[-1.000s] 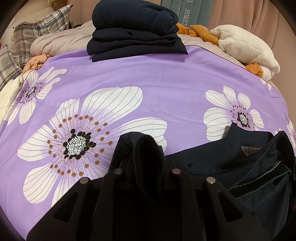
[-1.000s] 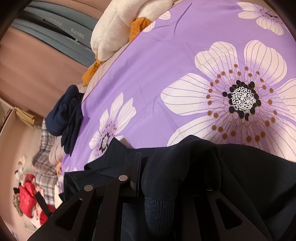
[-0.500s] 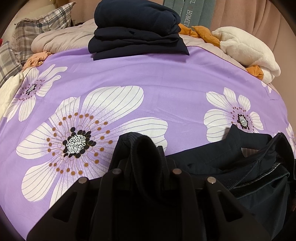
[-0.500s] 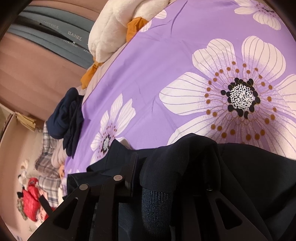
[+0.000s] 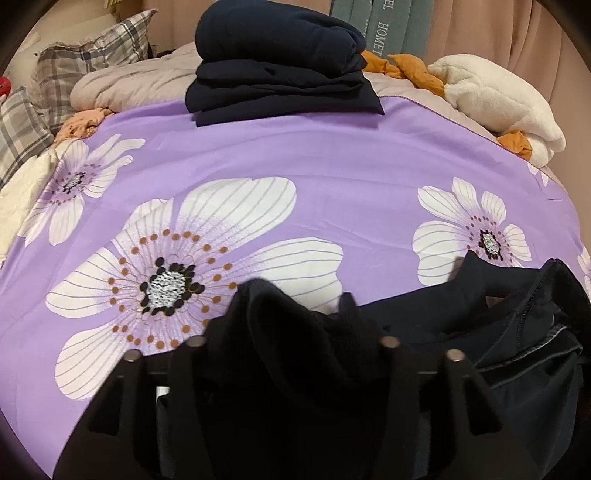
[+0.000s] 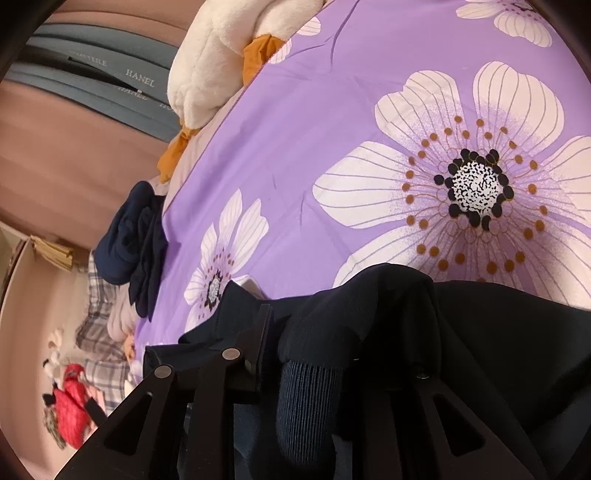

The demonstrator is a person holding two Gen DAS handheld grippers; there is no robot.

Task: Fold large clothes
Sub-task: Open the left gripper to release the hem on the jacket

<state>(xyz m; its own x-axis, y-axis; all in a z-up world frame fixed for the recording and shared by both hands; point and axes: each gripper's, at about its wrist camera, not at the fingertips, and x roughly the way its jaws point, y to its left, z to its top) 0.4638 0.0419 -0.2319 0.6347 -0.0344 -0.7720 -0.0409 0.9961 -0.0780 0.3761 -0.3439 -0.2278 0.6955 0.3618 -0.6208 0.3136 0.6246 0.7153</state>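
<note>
Lettering shows on the grey-green boxes (image 5: 384, 29) behind the purple flowered bedspread (image 5: 295, 155): "HOMET" reads on one spine in the left wrist view, and "HANEL" on another (image 6: 140, 79) in the right wrist view; the rest of the print is cut off or too blurred to read.

The left gripper (image 5: 288, 332) points down at the near edge of the bedspread. Its jaws have just been opening and now stand apart, with a ribbed fold of the dark navy garment (image 5: 498, 332) standing up between them; whether either finger still presses on the cloth cannot be told, as black fabric blurs into black fingers.

The right gripper (image 6: 306, 350) is nearly closed and pinches a ribbed cuff of the same dark navy garment (image 6: 498, 332), which bulges over its fingers and hangs down between them. Its jaws have just eased open slightly, yet the cloth is gripped.

The garment lies crumpled on the near edge of the bedspread. At the bedspread's far edge sits a stack of folded navy clothes (image 5: 280, 62), with a cream fleece bundle (image 5: 495, 99) to its right.
</note>
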